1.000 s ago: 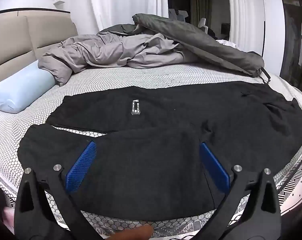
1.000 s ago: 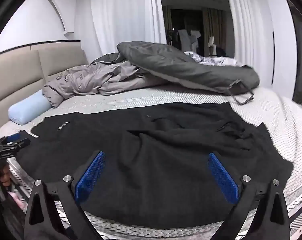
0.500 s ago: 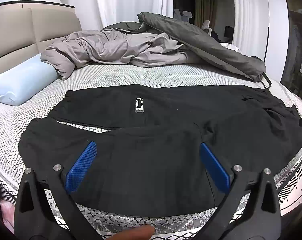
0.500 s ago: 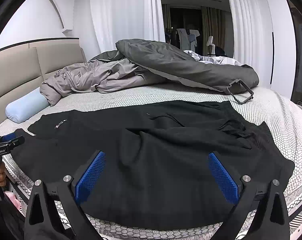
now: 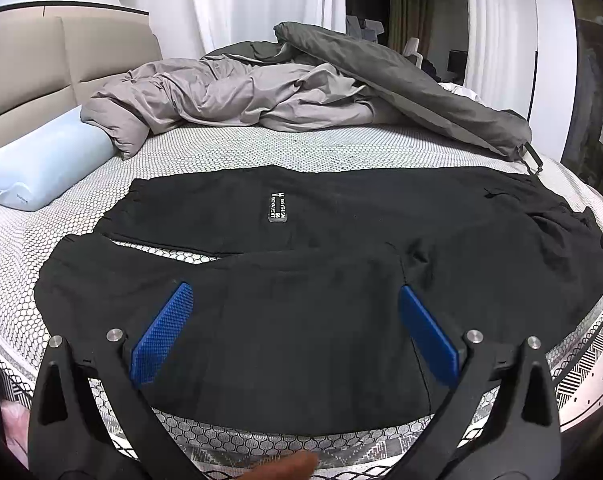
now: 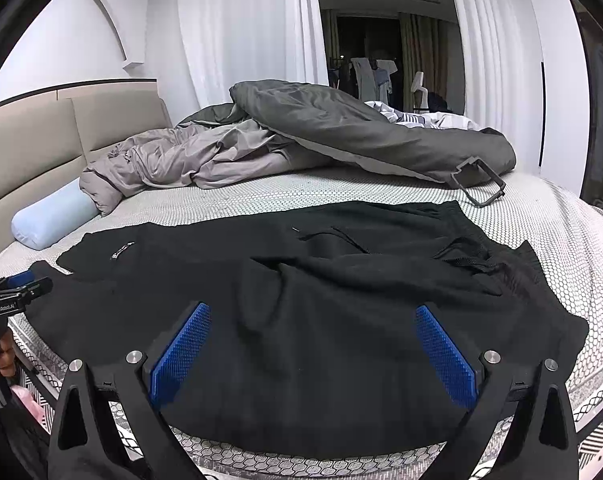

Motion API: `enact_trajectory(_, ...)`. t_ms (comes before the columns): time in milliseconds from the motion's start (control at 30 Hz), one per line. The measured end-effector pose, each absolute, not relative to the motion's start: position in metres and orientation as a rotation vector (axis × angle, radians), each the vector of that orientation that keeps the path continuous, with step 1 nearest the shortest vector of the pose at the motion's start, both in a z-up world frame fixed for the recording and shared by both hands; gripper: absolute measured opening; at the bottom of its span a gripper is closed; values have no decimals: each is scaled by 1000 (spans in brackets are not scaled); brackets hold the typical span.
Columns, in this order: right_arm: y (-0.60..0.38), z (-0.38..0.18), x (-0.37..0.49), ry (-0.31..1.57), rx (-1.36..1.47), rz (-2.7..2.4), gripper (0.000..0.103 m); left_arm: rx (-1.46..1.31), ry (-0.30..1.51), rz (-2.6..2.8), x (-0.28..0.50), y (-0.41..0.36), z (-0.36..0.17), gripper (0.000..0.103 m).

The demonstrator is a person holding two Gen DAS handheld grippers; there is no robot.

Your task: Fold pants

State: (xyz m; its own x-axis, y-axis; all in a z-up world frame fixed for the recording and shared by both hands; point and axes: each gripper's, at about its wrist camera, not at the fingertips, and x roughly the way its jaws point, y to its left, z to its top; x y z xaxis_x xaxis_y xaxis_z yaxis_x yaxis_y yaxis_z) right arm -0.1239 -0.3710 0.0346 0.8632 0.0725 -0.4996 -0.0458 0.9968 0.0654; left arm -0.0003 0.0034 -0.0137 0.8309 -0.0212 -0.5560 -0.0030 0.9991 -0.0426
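Note:
Black pants (image 5: 341,232) lie spread across the near part of the bed, legs to the left, waistband to the right; they also show in the right wrist view (image 6: 341,280). A small white label (image 5: 276,209) sits on the far leg. My left gripper (image 5: 295,312) is open and empty, hovering over the near leg. My right gripper (image 6: 313,336) is open and empty, hovering over the hip area near the waistband (image 6: 481,256). The left gripper also shows at the left edge of the right wrist view (image 6: 13,300).
A rumpled grey duvet (image 5: 261,92) and dark quilt (image 5: 401,80) lie at the back of the bed. A light blue bolster pillow (image 5: 45,164) lies at the left by the beige headboard (image 5: 29,64). The mattress front edge (image 5: 301,444) is just below my grippers.
Both grippers have risen and tilted slightly, so the pants sit lower in the views. The pants have not moved. Both grippers stay open.

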Motion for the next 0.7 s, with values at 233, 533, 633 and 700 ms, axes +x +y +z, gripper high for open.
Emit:
enact_trajectory(233,-374,34,-125,527,56,71,103,-40,594,15,4,3,-17,102)
enact_trajectory(533,-371,31,-127,531,30,77,103,-64,614,47,8,9,-21,102)
enact_trajectory(633,-371,30,-126,533,30,72,103,-70,629,48,10,8,-24,102)
enact_trajectory(700,-372,29,-125,537,41,78,103,-67,628,48,9,8,-24,102)
